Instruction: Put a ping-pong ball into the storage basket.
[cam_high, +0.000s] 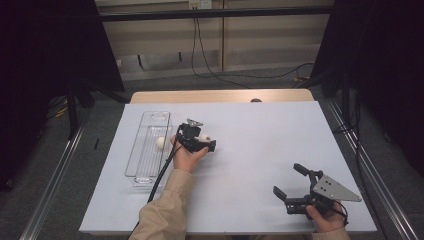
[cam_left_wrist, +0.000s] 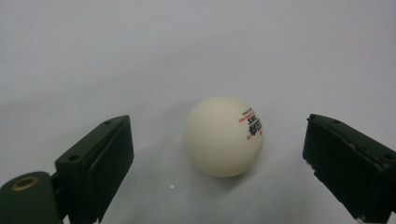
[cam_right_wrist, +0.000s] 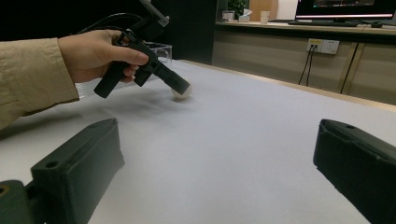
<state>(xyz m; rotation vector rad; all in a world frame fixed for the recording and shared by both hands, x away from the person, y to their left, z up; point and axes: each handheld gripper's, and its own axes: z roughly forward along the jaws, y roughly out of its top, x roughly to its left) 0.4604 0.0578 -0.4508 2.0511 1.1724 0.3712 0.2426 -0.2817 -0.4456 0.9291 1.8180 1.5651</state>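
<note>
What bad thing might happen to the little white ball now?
1. The ball sits loose on the white table between the open left gripper; neither pad touches it, so a nudge might roll it away.
2. One ball already lies in the clear tray; a careless drop could knock it.
</note>
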